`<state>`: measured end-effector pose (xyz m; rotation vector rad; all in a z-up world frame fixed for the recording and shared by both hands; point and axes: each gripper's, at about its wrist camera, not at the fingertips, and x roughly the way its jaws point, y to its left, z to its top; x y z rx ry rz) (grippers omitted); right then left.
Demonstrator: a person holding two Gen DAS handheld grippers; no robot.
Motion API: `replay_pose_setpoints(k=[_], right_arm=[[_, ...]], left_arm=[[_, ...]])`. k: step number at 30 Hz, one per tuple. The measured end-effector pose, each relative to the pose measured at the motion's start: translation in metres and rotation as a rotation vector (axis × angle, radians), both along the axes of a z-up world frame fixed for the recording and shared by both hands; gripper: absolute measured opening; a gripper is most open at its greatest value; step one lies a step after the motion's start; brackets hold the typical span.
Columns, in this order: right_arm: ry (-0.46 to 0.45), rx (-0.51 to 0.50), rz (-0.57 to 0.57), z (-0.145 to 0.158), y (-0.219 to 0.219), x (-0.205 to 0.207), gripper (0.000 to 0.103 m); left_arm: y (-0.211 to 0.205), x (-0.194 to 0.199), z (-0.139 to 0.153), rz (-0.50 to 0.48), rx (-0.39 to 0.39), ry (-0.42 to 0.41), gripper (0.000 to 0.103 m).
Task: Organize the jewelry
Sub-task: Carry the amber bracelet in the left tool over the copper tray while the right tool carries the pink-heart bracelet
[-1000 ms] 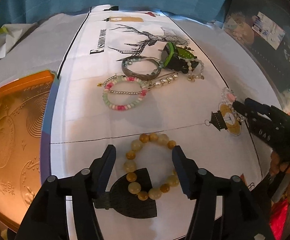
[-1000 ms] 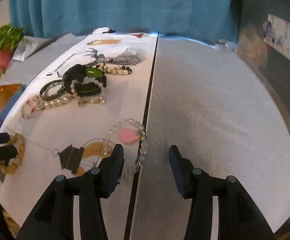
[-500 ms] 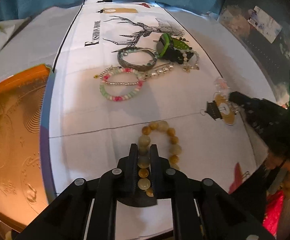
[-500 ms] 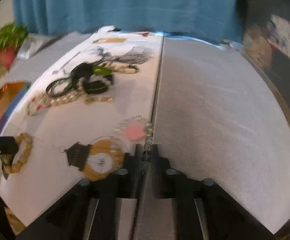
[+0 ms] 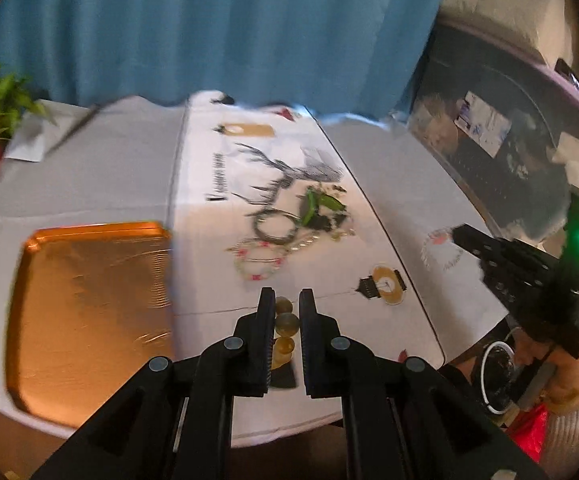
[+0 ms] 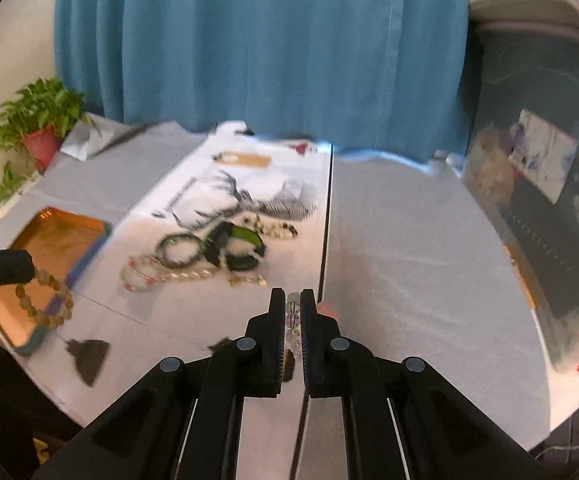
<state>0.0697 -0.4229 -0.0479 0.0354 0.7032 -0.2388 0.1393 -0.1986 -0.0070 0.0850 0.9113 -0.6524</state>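
1. While both tools hang above the table, the left gripper is clamped on the yellow bead bracelet, its jaws having just closed on the beads; in the right wrist view the loop dangles from that gripper over the near end of the orange tray.
2. The right gripper has likewise just closed, and it pinches the clear bead bracelet between its pads. The rest of that loop shows faintly under the tool in the left wrist view.
3. Each bracelet is held by a few beads at one side, likely so the loop hangs free and cannot snag on the cloth.
4. The tray lies at the left edge of the table, just beside the printed cloth, which makes it the probable place for sorted pieces (nothing lies in it yet, as far as the blur allows).
5. The remaining jewelry pile sits mid-cloth toward the far edge, a tangle of bangles, pearl strands and a black-and-green band, well apart from both grippers.
6. Judged from this, the task is at an early stage: two pieces lifted, none placed.
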Motion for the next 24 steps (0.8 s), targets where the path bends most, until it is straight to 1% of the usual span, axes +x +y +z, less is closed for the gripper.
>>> replay_pose_setpoints(k=[2, 5, 8, 14, 19, 24], right_arm=[[-0.022, 0.003, 0.003, 0.013, 0.012, -0.016, 0.008], [-0.038, 0.012, 0.018, 0.025, 0.033, -0.038, 0.008], [-0.050, 0.011, 0.056, 0.035, 0.070, -0.061, 0.008], [-0.034, 0.013, 0.173, 0.036, 0.144, -0.093, 0.008], [0.004, 0.004, 0.275, 0.031, 0.194, -0.100, 0.008], [0.025, 0.000, 0.337, 0.027, 0.229, -0.091, 0.008]], left_arm=[[0.023, -0.009, 0.009, 0.037, 0.012, -0.025, 0.009], [0.054, -0.027, 0.016, 0.076, 0.018, -0.053, 0.009], [0.089, -0.050, 0.017, 0.117, 0.008, -0.069, 0.009], [0.149, -0.083, 0.008, 0.206, 0.005, -0.080, 0.009], [0.181, -0.094, 0.000, 0.248, 0.014, -0.087, 0.009], [0.201, -0.088, -0.006, 0.275, 0.018, -0.087, 0.009]])
